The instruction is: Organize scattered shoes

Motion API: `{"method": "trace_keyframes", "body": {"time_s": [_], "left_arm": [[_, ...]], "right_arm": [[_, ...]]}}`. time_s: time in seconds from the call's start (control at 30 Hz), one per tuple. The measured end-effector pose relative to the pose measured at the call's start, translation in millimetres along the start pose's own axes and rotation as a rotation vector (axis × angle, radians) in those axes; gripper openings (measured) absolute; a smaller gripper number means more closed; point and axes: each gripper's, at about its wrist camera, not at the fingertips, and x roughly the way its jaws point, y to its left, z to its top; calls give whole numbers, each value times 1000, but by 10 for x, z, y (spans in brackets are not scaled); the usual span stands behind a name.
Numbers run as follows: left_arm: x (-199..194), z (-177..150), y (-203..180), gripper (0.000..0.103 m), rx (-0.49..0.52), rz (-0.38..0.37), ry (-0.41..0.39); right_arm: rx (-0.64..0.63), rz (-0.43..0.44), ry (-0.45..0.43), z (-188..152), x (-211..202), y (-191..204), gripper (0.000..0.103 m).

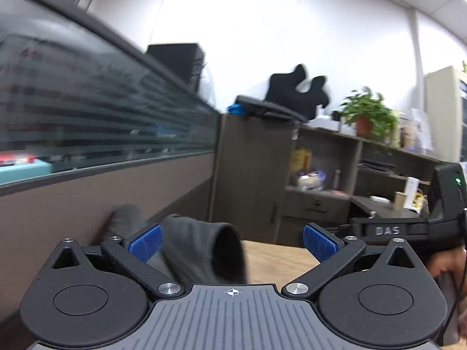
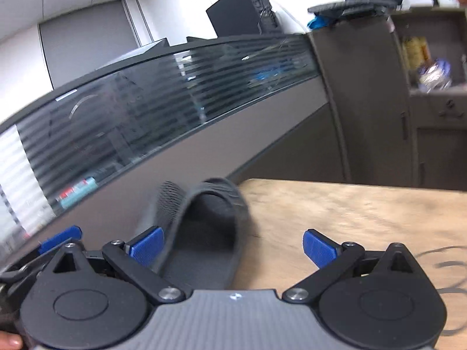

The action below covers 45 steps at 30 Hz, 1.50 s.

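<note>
A dark grey slide slipper (image 1: 204, 250) lies on the wooden table (image 1: 280, 259) against the partition, just ahead of my left gripper (image 1: 233, 243), which is open and empty. A second grey shape (image 1: 125, 218) lies behind it by the partition. In the right wrist view the slipper (image 2: 204, 233) sits left of centre before my open, empty right gripper (image 2: 233, 246), its strap opening facing me. The right gripper's body (image 1: 408, 227) shows at the right edge of the left wrist view. The left gripper's blue fingertip (image 2: 61, 237) shows at the left of the right wrist view.
A grey partition with striped glass (image 2: 175, 110) runs along the table's left side. A dark cabinet (image 1: 251, 175) and shelves with a potted plant (image 1: 364, 113) stand beyond the table's far edge. A black cable (image 2: 446, 265) lies on the table at right.
</note>
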Motion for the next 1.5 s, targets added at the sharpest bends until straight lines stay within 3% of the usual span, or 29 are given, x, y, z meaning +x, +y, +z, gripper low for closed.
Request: {"method": "trace_keyframes", "body": {"time_s": [0.17, 0.27, 0.33, 0.53, 0.57, 0.6, 0.7, 1.03, 1.33, 1.5], "left_arm": [[132, 42, 385, 103, -154, 48, 63], [214, 41, 602, 103, -245, 5, 121], [250, 32, 694, 102, -271, 2, 134], [337, -14, 796, 102, -282, -7, 151], [348, -26, 813, 102, -281, -8, 155], [356, -39, 839, 102, -283, -8, 158], [404, -85, 924, 102, -308, -25, 172], [400, -148, 913, 102, -310, -20, 179], [395, -152, 693, 102, -255, -58, 186], [402, -145, 537, 103, -218, -82, 190]], "right_arm": [[276, 168, 64, 134, 510, -63, 92], [444, 236, 102, 138, 846, -126, 87], [497, 220, 106, 140, 1019, -141, 85], [691, 173, 84, 110, 1505, -252, 58], [681, 138, 72, 121, 1523, -237, 45], [673, 107, 61, 131, 1541, -224, 20], [658, 108, 55, 112, 1575, -244, 18], [593, 65, -80, 186, 889, -386, 14], [525, -75, -158, 279, -123, -720, 13], [504, -194, -182, 336, -647, -937, 13]]}}
